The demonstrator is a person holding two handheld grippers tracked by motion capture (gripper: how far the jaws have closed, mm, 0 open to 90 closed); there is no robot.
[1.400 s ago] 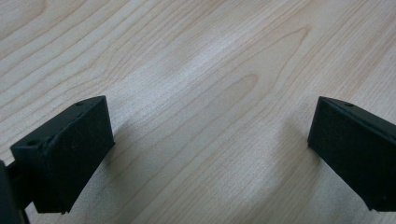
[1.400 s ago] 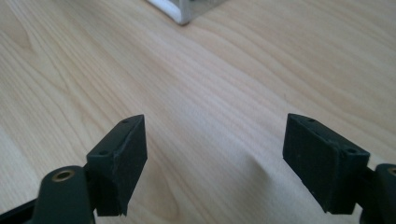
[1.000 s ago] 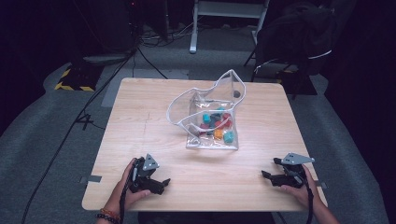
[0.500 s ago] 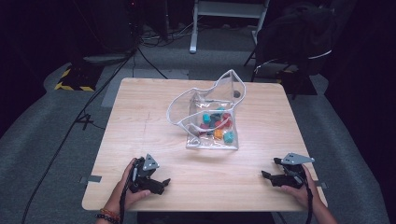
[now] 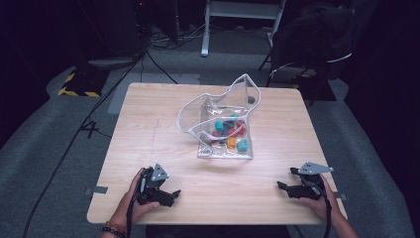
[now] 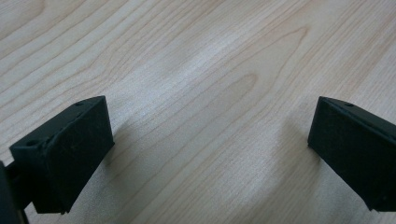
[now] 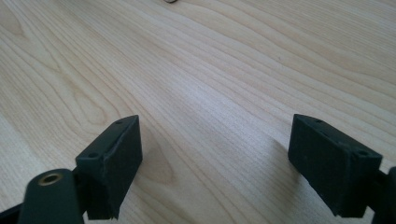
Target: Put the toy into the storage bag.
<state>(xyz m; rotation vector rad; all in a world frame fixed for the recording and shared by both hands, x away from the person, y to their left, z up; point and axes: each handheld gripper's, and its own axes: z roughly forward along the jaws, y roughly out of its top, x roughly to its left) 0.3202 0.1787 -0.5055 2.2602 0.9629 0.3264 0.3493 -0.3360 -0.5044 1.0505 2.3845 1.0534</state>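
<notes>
Bare tabletop (image 5: pixel 218 178) between both tongs

Matt pale wood table (image 5: pixel 163 124); glossy clear plastic bag (image 5: pixel 223 124).

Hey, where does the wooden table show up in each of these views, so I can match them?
High view: the wooden table sits mid-picture, with the clear bag on it. The left gripper and right gripper are near its front edge.
Left gripper view: the table lies under and between the open jaws.
Right gripper view: the table lies under and between the open jaws.
Shared landmark: the pale wood grain.
</notes>
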